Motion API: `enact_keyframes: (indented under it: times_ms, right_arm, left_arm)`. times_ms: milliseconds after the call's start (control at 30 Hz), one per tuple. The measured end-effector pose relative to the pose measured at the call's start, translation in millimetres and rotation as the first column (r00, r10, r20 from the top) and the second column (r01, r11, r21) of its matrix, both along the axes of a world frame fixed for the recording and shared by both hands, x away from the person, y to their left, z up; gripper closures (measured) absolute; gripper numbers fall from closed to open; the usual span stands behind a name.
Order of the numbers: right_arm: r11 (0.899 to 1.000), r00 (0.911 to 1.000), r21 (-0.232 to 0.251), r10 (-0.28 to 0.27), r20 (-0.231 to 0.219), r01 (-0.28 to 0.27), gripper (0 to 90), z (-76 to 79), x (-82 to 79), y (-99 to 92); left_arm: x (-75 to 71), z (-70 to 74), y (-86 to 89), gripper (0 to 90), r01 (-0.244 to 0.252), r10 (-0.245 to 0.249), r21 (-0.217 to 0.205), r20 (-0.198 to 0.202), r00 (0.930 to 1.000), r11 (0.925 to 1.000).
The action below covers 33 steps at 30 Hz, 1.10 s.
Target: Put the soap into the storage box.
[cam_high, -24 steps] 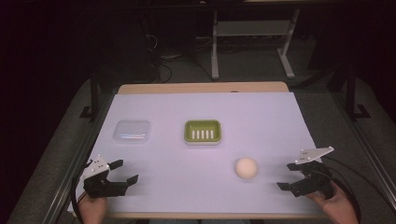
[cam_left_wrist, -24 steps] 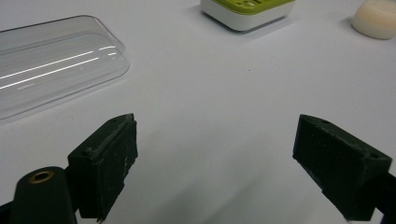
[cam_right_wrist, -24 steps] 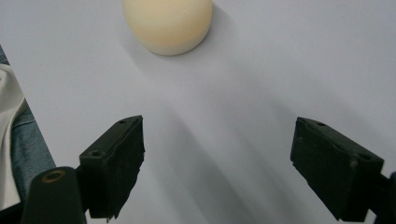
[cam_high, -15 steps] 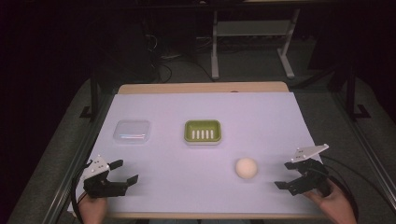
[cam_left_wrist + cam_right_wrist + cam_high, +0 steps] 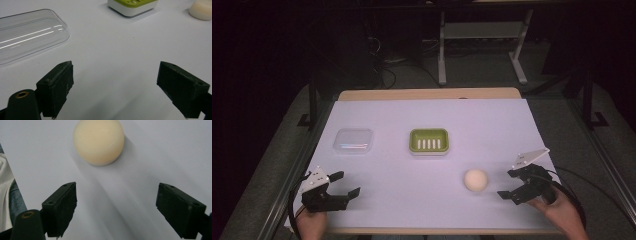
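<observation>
A round cream soap bar (image 5: 475, 179) lies on the white table sheet (image 5: 492, 130) at the front right. My right gripper (image 5: 506, 183) stands open just right of it, jaws pointed at the soap. In the right gripper view the soap (image 5: 99, 141) sits ahead of the wide-apart jaws, a little left of centre, with nothing between them (image 5: 116, 205). My left gripper (image 5: 348, 183) is open at the front left, empty (image 5: 115, 85). A green soap dish (image 5: 428, 140) rests mid-table.
A clear plastic lid (image 5: 353, 140) lies left of the dish, close ahead of the left gripper (image 5: 27, 32). The dish (image 5: 132, 6) and soap (image 5: 202, 9) show far off in the left gripper view. A metal stand (image 5: 482, 35) is beyond the table's far edge.
My right gripper has crept a little left, closer to the soap. The left gripper has stayed in place.
</observation>
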State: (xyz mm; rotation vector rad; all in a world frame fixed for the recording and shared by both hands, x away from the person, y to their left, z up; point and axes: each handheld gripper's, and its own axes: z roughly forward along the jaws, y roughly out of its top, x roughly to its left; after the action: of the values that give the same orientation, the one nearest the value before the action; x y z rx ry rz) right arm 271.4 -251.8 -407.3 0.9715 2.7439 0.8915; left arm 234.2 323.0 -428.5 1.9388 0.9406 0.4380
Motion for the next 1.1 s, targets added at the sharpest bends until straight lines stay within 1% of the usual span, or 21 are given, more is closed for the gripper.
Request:
enact_keyframes:
  times_ms: [67,100,167,267,400,500,567,733,767,867,900,967,1000,1033,1067,1100]
  right_arm:
    - [1.000,1.0000,-0.006,0.003,0.002,-0.003,16.0,0.1,1.0,1.4]
    - [1.000,1.0000,-0.008,0.005,-0.004,-0.005,15.8,1.1,2.5,4.1]
    - [1.000,0.9999,-0.011,0.015,0.003,-0.015,15.7,1.5,4.6,7.2]
    - [1.000,0.9999,-0.014,0.016,0.001,-0.016,15.7,2.1,6.3,10.5]
    - [0.999,0.9991,-0.027,0.043,-0.002,-0.043,15.7,3.8,11.9,16.8]
    - [0.998,0.9988,-0.030,0.048,-0.004,-0.048,15.8,5.8,13.9,19.9]
    - [0.998,0.9988,-0.028,0.049,-0.004,-0.049,15.8,6.5,14.5,21.0]
    - [0.997,0.9974,-0.038,0.072,0.002,-0.072,15.8,10.0,18.9,29.5]
    - [0.997,0.9975,-0.043,0.070,-0.008,-0.071,15.8,10.0,19.5,31.1]
    - [0.995,0.9969,-0.054,0.078,-0.012,-0.078,15.7,9.2,23.4,35.2]
    - [0.995,0.9966,-0.052,0.080,-0.020,-0.081,15.7,9.4,24.3,36.7]
    - [0.995,0.9961,-0.050,0.086,-0.020,-0.087,15.7,9.1,25.6,38.4]
    - [0.993,0.9950,-0.059,0.097,-0.024,-0.098,15.7,8.1,27.8,41.8]
    - [0.993,0.9950,-0.059,0.097,-0.024,-0.098,15.7,8.1,27.8,41.8]
    - [0.991,0.9934,-0.073,0.112,-0.025,-0.113,15.8,6.9,29.8,45.7]
    - [0.991,0.9932,-0.075,0.112,-0.030,-0.114,15.8,6.8,30.2,47.7]
  left_arm:
    - [-0.1,0.0,0.3,13.0,0.001,-0.001,0.002,0.000,1.0000,1.0000]
    - [0.0,0.1,0.4,13.0,0.001,-0.001,0.002,0.000,1.0000,1.0000]
    - [-0.1,-0.2,0.5,13.0,-0.001,0.001,0.001,-0.003,1.0000,1.0000]
    - [-0.4,-0.2,0.1,13.0,-0.004,0.004,0.001,-0.004,1.0000,1.0000]
    - [0.1,-0.4,0.7,13.0,-0.001,0.001,0.002,0.002,1.0000,1.0000]
    - [0.1,-0.3,0.9,13.0,0.000,0.000,0.007,0.000,1.0000,1.0000]
    - [0.0,-0.4,0.7,13.0,-0.001,0.001,0.003,0.002,1.0000,1.0000]
    - [0.0,-0.3,0.6,13.0,0.001,-0.001,0.003,0.001,1.0000,1.0000]
    - [-0.3,-0.5,-0.1,13.0,-0.003,0.003,-0.002,-0.004,1.0000,1.0000]
    - [-0.3,-0.6,-0.6,13.0,-0.002,0.002,-0.004,-0.003,1.0000,1.0000]
    - [-0.3,-0.5,-0.5,13.0,-0.002,0.002,-0.004,-0.003,1.0000,1.0000]
    - [-0.3,-0.4,-0.1,13.0,-0.001,0.001,-0.003,-0.004,1.0000,1.0000]
    - [0.1,-0.3,0.8,13.0,0.003,-0.003,0.002,0.000,1.0000,1.0000]
    - [0.1,-0.3,0.8,13.0,0.003,-0.003,0.002,0.000,1.0000,1.0000]
    - [-0.1,-0.3,0.9,13.0,0.001,-0.001,0.000,0.000,1.0000,1.0000]
    - [-0.5,-0.3,0.5,13.0,-0.002,0.002,-0.004,-0.004,1.0000,1.0000]
